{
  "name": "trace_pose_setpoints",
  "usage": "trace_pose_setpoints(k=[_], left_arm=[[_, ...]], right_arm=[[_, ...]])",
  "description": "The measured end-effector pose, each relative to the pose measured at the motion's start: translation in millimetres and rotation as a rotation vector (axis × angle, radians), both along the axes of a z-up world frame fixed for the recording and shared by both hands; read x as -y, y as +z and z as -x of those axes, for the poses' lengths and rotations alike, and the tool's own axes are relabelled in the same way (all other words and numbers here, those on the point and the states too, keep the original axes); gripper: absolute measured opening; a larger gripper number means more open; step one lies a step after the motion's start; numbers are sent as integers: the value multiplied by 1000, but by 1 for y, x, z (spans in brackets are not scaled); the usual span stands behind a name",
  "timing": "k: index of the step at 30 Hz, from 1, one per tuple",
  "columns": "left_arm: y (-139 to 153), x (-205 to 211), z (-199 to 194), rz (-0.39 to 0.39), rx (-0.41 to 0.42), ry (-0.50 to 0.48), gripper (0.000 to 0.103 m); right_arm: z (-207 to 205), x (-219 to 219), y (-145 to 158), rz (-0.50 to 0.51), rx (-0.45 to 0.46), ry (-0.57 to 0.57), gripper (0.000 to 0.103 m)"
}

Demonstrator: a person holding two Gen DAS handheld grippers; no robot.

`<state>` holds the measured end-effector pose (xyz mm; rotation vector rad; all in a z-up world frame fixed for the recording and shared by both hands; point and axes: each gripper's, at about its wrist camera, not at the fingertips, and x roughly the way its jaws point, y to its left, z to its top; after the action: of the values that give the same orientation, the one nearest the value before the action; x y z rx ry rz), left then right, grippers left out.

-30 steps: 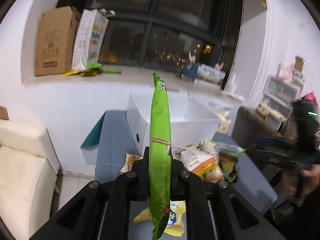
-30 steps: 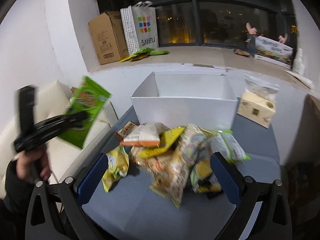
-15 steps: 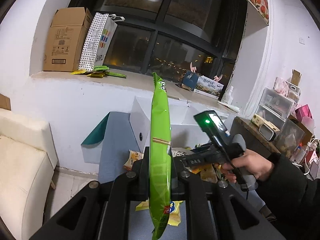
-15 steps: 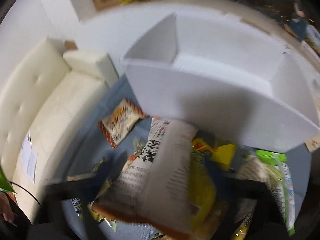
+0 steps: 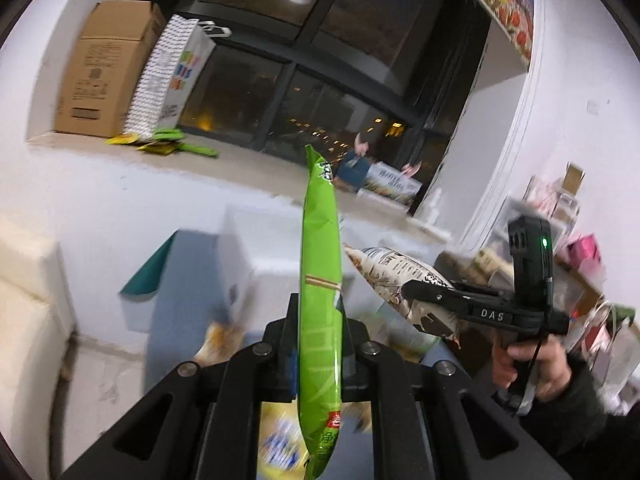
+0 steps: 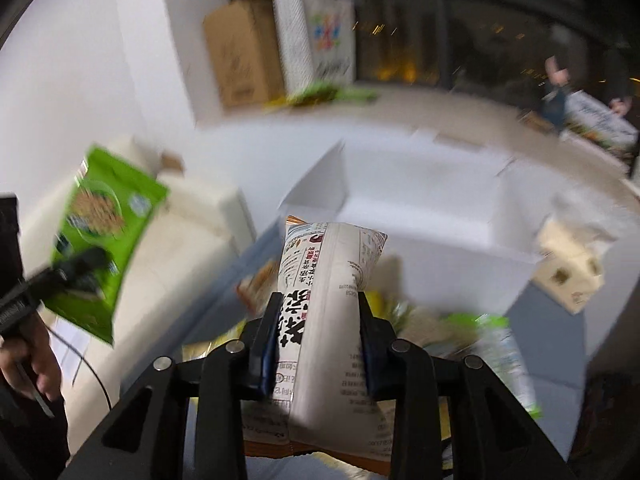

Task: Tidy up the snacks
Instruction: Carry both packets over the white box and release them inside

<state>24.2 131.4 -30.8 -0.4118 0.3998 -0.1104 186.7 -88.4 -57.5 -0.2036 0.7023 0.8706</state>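
Observation:
My left gripper (image 5: 320, 344) is shut on a green snack bag (image 5: 320, 280), held edge-on and upright above the grey table; the bag also shows in the right wrist view (image 6: 104, 236). My right gripper (image 6: 318, 332) is shut on a white snack bag with black print (image 6: 332, 292), lifted above the pile; it also shows in the left wrist view (image 5: 400, 280). A white open box (image 6: 420, 216) stands behind the pile of loose snack bags (image 6: 460, 328).
A cream sofa (image 6: 168, 248) lies left of the table. A cardboard box (image 5: 104, 68) and a patterned paper bag (image 5: 172, 76) stand on the window sill. A tissue box (image 6: 568, 272) sits right of the white box. Shelving with clutter is at the far right (image 5: 560, 208).
My right gripper went down into the pile, closed on the white printed bag and lifted it. My left gripper kept holding the green bag, shifting a little.

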Motion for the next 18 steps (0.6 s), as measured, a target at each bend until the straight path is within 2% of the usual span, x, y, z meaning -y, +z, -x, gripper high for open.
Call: trace_pose_setpoints(k=[3,6,10,13,17,18], left_arm=[[16,-5,-53,86,-7,-28,13],[25,-11,-124,139,-86,-20,13],[22,-10,-207,113,-184,19,13],[11,-9,-246,94,-239,40,13],[-8,-10,-274,65,-297,64,14],[-12,-11,-279,57,-316,77,25]], right_arm=[[-17,16,25,-47,51,-81,36],[-49,19,47,-60,80,-160,36],[-112,-9,53,-7,113,-233,36],[-149,-23,49,37,94,-263,36],[-186,-32,32,74,42,-272,36],[-190,-32,30,84,40,-273,36]])
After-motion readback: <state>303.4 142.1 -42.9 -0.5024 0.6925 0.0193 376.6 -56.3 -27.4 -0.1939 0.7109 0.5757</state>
